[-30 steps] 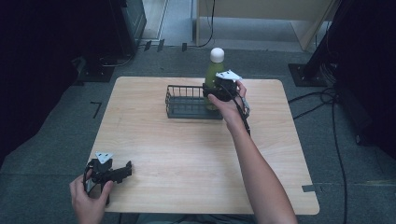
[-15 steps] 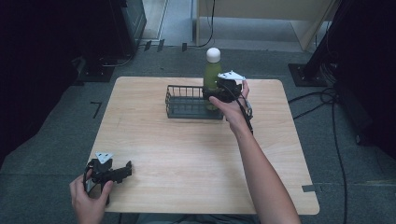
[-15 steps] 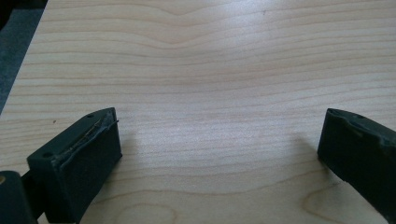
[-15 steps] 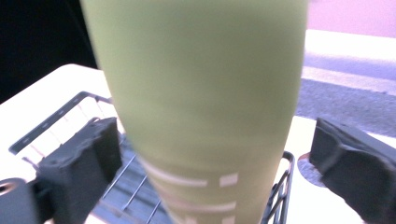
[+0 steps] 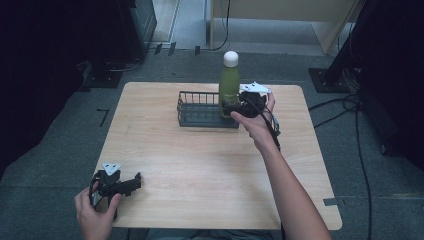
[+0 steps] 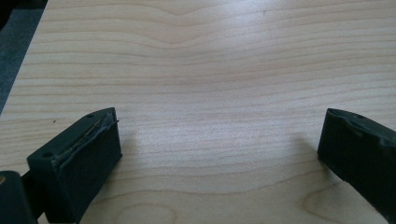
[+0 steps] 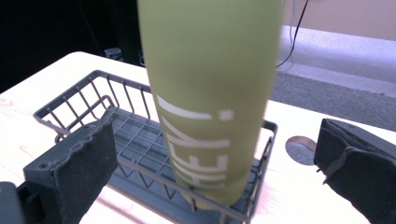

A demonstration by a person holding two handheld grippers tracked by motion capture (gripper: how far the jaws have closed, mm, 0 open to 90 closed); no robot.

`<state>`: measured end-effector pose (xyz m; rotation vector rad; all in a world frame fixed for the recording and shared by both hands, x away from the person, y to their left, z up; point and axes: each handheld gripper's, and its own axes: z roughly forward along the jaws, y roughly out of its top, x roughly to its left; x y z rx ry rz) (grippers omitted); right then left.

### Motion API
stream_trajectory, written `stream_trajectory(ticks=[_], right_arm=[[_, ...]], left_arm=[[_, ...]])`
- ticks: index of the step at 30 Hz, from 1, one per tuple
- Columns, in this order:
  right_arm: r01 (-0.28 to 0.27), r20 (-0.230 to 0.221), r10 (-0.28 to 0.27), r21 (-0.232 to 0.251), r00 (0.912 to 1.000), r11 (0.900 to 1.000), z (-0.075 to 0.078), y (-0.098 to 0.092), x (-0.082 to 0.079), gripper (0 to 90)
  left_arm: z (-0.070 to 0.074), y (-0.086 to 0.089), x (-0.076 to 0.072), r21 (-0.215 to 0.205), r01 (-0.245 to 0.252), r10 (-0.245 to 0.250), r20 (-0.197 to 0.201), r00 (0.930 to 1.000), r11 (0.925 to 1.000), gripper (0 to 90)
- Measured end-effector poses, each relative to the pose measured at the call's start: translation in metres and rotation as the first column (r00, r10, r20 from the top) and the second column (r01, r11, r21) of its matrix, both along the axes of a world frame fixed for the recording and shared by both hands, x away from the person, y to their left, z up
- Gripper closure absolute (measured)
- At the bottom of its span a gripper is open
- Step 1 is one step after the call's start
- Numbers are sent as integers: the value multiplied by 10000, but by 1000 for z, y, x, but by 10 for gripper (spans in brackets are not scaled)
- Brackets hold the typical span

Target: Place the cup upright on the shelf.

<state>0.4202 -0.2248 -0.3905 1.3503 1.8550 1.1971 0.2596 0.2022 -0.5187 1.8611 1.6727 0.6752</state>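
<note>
The right gripper [image 5: 239,107] has just let go, jaws wide around the bottle [image 5: 229,85] in the basket [image 5: 200,109]; left gripper [image 5: 131,183] gapes empty; rigid, smooth, top-heavy, it's best gripped mid-body.

- White lettering "HEY!" runs lengthwise along the green bottle [image 7: 210,93], at the centre of the right gripper view, reading sideways.

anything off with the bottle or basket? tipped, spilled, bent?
Nothing stands out. The green bottle stands upright in the right end of the wire basket, cap on, no spill. The right gripper has just been opening; its jaws stand clear on either side of the bottle. The basket wires look straight.
</note>
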Motion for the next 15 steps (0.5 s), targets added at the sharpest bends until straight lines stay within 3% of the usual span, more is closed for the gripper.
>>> stream_trajectory(ticks=[15], right_arm=[[90,66,-90,-1,9999,10000,-5,-29,-36,0]], left_arm=[[0,0,0,2,-1,1,4,10000,10000,0]])
